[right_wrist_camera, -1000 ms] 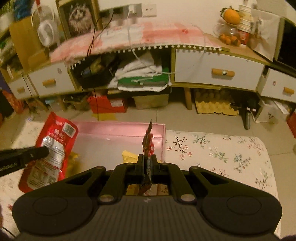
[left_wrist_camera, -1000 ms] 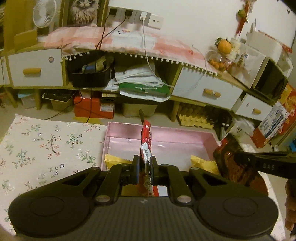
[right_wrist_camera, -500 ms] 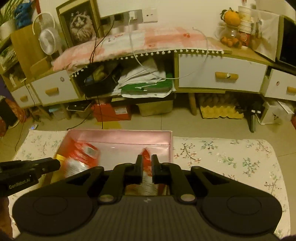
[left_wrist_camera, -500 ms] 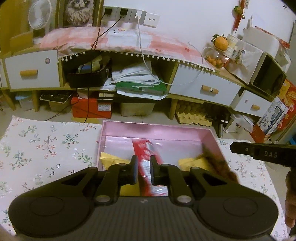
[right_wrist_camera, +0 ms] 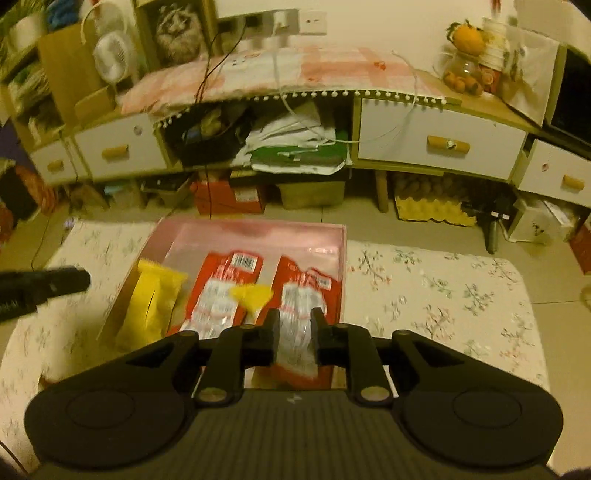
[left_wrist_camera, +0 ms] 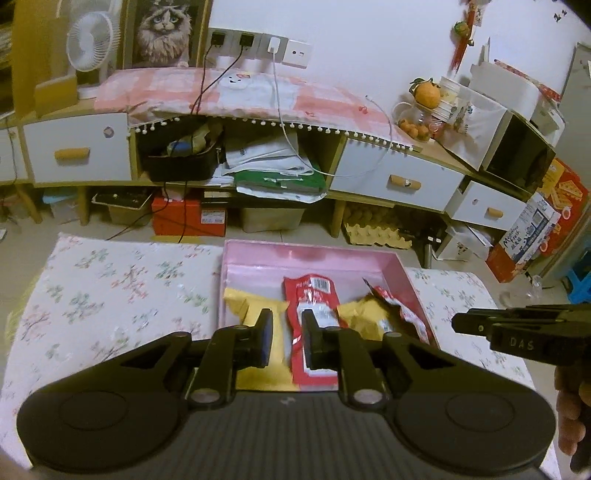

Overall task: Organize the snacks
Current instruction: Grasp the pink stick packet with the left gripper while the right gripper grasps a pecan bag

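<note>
- Two red snack packets lie flat in the pink box (right_wrist_camera: 255, 230), long axes running from the near side toward the far wall, barcode ends away from the cameras. The left red packet (right_wrist_camera: 221, 291) and the right red packet (right_wrist_camera: 306, 295) sit side by side, a small gap between them.
- A yellow packet (right_wrist_camera: 153, 299) lies along the box's left wall, also lengthwise, and a second yellow piece (right_wrist_camera: 253, 295) pokes up between the two red ones.
- The left gripper (left_wrist_camera: 286, 334) hovers over the near part of the box, jaws apart with nothing in them — the left red packet shows through the gap.
- The right gripper (right_wrist_camera: 293, 330) hangs above the right red packet, jaws likewise apart and empty.
- The box rests on a surface covered by a white floral cloth (right_wrist_camera: 436, 295), which spreads out to either side of it.
- Beyond, across a tiled floor, stands a low cabinet with white drawers (left_wrist_camera: 397, 179), draped with a pink cloth (left_wrist_camera: 236, 92); a framed cat picture (left_wrist_camera: 164, 31) and a small fan (left_wrist_camera: 92, 40) stand on top at the left.
- The red packets are glossy, with a silvery-white panel down the middle and white barcode labels.
</note>
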Demonstrator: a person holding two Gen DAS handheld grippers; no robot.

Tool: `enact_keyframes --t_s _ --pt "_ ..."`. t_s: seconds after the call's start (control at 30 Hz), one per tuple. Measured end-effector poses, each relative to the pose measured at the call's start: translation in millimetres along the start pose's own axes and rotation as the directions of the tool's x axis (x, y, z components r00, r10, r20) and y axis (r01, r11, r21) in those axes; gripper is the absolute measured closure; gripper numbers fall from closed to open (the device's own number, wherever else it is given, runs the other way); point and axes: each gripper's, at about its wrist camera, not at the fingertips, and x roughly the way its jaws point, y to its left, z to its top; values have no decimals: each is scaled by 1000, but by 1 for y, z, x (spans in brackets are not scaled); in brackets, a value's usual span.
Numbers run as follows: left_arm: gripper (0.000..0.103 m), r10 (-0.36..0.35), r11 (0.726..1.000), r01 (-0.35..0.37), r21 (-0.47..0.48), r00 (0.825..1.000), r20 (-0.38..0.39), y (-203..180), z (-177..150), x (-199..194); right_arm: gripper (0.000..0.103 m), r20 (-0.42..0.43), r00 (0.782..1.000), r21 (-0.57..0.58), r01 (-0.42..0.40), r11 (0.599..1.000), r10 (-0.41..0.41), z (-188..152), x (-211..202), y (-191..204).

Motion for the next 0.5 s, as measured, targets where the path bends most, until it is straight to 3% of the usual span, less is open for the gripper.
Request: enact_keyframes --t_s 0.1,0.27,0.37,0.5 --pt "76 -18 1000 18 -16 1000 -25 4 -12 -17 79 3 1000 21 -27 999 27 -7 -22 4" --pt "66 -33 999 34 17 998 -54 -1 -42 -42 57 -5 999 7 -49 999 49 -27 -59 27" --pt "49 -58 998 58 20 998 -34 0 -64 -60 50 0 997 -1 -78 997 78 -42 -77 39" --pt "45 -19 994 27 102 997 -81 -5 -84 -63 42 -18 994 -47 -107 993 106 -64 -86 55"
